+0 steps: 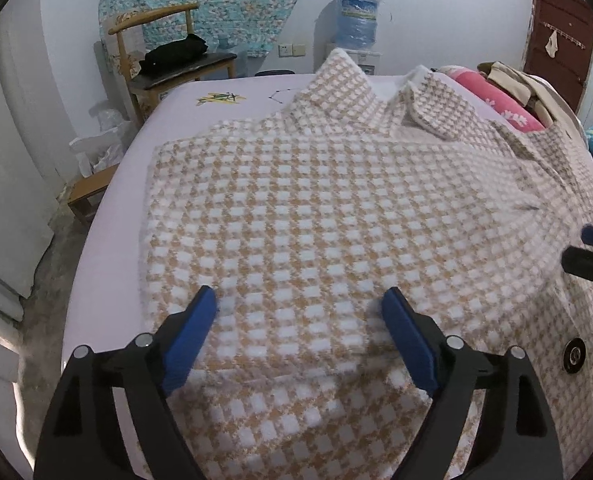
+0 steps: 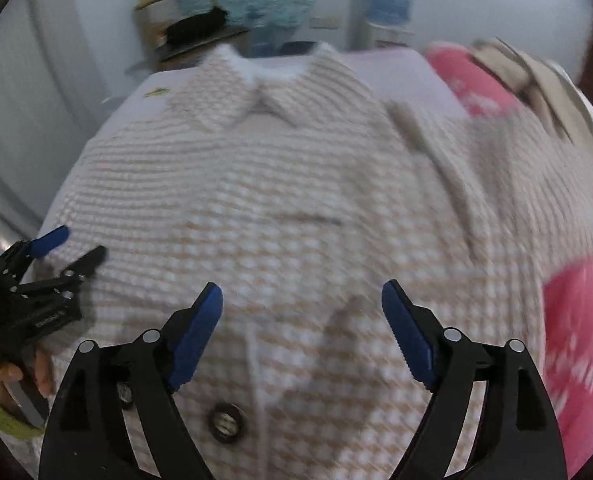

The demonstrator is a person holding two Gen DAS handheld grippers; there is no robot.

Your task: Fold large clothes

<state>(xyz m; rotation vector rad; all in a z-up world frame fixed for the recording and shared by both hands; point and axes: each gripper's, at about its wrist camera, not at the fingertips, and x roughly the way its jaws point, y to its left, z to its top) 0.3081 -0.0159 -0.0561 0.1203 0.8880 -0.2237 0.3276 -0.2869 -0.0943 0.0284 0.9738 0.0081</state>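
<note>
A large tan-and-white checked coat [image 1: 316,208] lies spread on the bed, collar [image 1: 344,80] at the far end. It also fills the blurred right wrist view [image 2: 296,200], collar [image 2: 272,100] far, a dark button [image 2: 225,422] near. My left gripper [image 1: 298,300] is open and empty just above the coat's left part, one sleeve folded over the body. My right gripper [image 2: 302,296] is open and empty above the coat's front. The right gripper's tips show at the left view's right edge [image 1: 592,256]; the left gripper shows in the right view [image 2: 60,252], open.
The bed has a pale lilac sheet [image 1: 108,240]. Pink bedding [image 1: 500,100] and piled clothes [image 1: 512,76] lie at the right. A wooden chair [image 1: 168,56] with a black item and a water dispenser [image 1: 356,20] stand by the far wall. A stool [image 1: 88,196] stands left of the bed.
</note>
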